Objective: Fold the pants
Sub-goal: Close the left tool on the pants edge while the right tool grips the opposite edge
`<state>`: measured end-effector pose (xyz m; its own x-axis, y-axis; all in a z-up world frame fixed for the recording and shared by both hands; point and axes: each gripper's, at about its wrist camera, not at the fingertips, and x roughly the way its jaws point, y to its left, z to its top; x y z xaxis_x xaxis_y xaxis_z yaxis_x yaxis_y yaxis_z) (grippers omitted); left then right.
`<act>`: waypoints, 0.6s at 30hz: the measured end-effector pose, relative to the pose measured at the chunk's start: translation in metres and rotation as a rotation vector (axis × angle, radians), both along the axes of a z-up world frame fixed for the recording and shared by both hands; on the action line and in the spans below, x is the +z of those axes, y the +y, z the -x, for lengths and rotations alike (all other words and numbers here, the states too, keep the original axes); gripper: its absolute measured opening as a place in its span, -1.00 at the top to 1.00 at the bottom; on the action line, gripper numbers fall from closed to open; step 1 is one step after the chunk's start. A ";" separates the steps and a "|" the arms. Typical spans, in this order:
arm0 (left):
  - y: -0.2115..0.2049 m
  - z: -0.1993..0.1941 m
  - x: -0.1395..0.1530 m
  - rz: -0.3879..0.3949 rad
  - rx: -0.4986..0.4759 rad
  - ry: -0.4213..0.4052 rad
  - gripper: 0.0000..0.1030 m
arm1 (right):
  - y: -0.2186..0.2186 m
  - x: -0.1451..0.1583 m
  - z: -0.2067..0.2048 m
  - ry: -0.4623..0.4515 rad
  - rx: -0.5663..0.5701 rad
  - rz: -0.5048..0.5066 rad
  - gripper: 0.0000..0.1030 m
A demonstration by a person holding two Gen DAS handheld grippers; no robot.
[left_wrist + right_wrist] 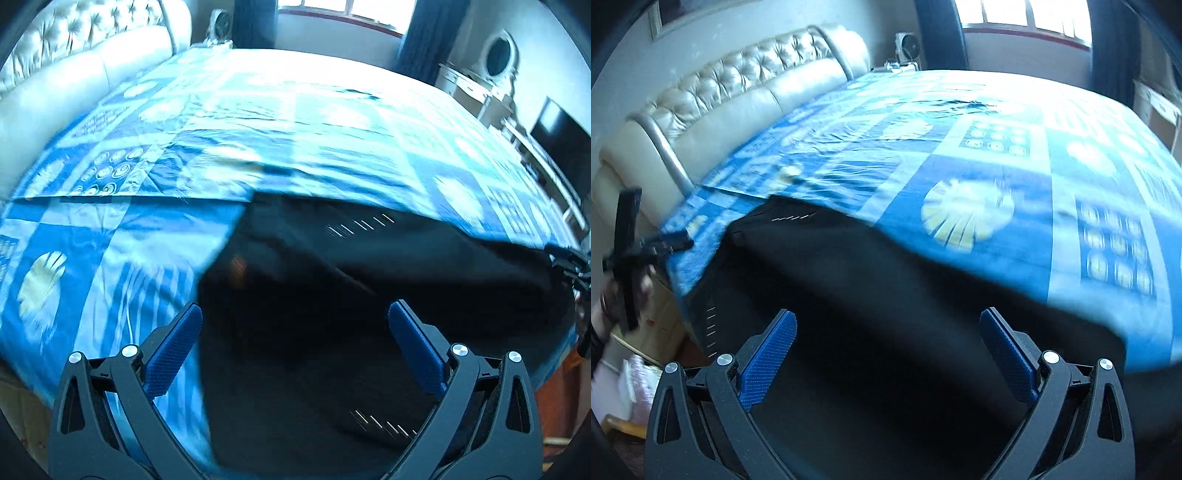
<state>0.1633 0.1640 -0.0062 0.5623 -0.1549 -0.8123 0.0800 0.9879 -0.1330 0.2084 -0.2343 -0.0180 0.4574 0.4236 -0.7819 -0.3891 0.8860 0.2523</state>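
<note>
Black pants [388, 280] lie on the bed [258, 122] beneath both tongs, left tongs [295, 332] and right tongs [888, 338] spread apart, empty.

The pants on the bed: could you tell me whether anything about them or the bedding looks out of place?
One oddity: the far edge of the black pants is tucked under a lifted fold of the blue patterned bedspread, so part of them is hidden. Both the left gripper and right gripper are open, holding nothing.

left tool [294, 347]: black frame arms | blue textured finger pads [173, 350] | silver round screws || right tool [888, 354]: same build
</note>
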 end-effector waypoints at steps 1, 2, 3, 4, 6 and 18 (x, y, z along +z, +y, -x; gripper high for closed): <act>0.014 -0.023 -0.008 0.016 0.008 0.024 -0.96 | 0.002 -0.004 -0.016 0.016 0.012 0.008 -0.91; 0.019 -0.036 -0.013 0.024 0.010 0.037 -0.96 | 0.003 -0.008 -0.028 0.036 0.025 0.014 -0.91; 0.024 -0.049 -0.018 0.027 0.008 0.051 -0.96 | 0.005 -0.016 -0.045 0.062 0.041 0.038 -0.91; 0.028 -0.064 -0.025 0.019 0.004 0.070 -0.96 | 0.007 -0.022 -0.056 0.076 0.048 0.058 -0.91; 0.032 -0.096 -0.041 -0.015 -0.029 0.117 -0.96 | 0.010 -0.037 -0.077 0.136 0.082 0.076 -0.91; 0.010 -0.178 -0.084 -0.056 -0.177 0.169 -0.82 | 0.005 -0.080 -0.102 0.312 0.220 0.017 -0.84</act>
